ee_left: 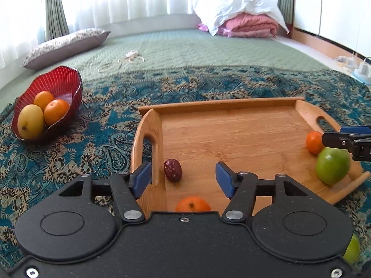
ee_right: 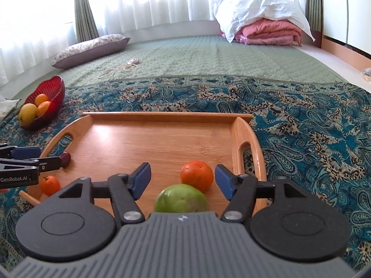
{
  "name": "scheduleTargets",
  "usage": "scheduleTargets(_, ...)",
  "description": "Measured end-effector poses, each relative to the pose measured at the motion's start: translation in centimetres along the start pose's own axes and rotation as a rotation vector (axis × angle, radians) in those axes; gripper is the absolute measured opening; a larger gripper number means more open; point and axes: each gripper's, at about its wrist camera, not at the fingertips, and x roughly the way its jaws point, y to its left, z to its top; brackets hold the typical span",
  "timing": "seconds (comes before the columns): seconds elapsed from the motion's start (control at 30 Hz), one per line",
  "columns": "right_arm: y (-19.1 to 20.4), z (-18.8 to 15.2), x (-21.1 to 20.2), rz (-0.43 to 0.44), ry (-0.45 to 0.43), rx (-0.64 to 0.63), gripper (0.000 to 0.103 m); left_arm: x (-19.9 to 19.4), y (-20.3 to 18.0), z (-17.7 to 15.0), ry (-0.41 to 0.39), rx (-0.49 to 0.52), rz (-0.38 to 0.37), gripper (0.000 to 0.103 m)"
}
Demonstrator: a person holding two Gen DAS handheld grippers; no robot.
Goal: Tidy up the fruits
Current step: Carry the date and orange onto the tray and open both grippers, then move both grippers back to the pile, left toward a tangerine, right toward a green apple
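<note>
A wooden tray (ee_left: 231,127) (ee_right: 150,139) lies on a patterned teal cloth. My left gripper (ee_left: 183,176) is open above the tray's left end. One finger is outside the handle wall and one inside, pressing nothing. A dark red date (ee_left: 172,170) (ee_right: 66,157) and a small orange (ee_left: 193,205) (ee_right: 49,185) lie below it. My right gripper (ee_right: 182,178) is open over the tray's right end, where another orange (ee_right: 197,176) (ee_left: 314,142) touches a green apple (ee_right: 180,198) (ee_left: 332,165). Its fingers touch neither fruit.
A red ribbed bowl (ee_left: 58,81) (ee_right: 55,85) at the left holds a yellow mango (ee_left: 30,121) and two oranges. A green fruit (ee_left: 352,250) peeks out at the lower right. Behind are a pillow (ee_left: 67,44), a cord (ee_left: 129,58) and folded bedding (ee_left: 250,25).
</note>
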Motion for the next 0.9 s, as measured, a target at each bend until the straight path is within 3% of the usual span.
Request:
scheduleTargets(0.07, 0.1, -0.6, -1.2, 0.007, -0.026, -0.011, 0.08, -1.2, -0.2, -0.6, -0.017, -0.008, -0.012, 0.062)
scheduleTargets(0.17, 0.5, -1.8, -2.8, 0.017, -0.061, -0.028, 0.084, -2.9, -0.7, -2.0, -0.045, -0.012, -0.024, 0.075)
scheduleTargets(0.53, 2.6, -6.3, -7.3, 0.036, -0.158, -0.132, 0.092, -7.4, -2.2, -6.8, -0.104, -0.025, -0.066, 0.086)
scheduleTargets(0.63, 3.2, -7.4, -8.2, 0.036, -0.182, -0.154, 0.097, -8.0, -2.3, -7.9, -0.114, -0.035, -0.064, 0.096)
scheduleTargets(0.9, 4.8, -10.2, -9.3, 0.039, -0.223, -0.217, 0.102, -9.0, -2.6, -10.1, -0.154, -0.02, -0.049, 0.096)
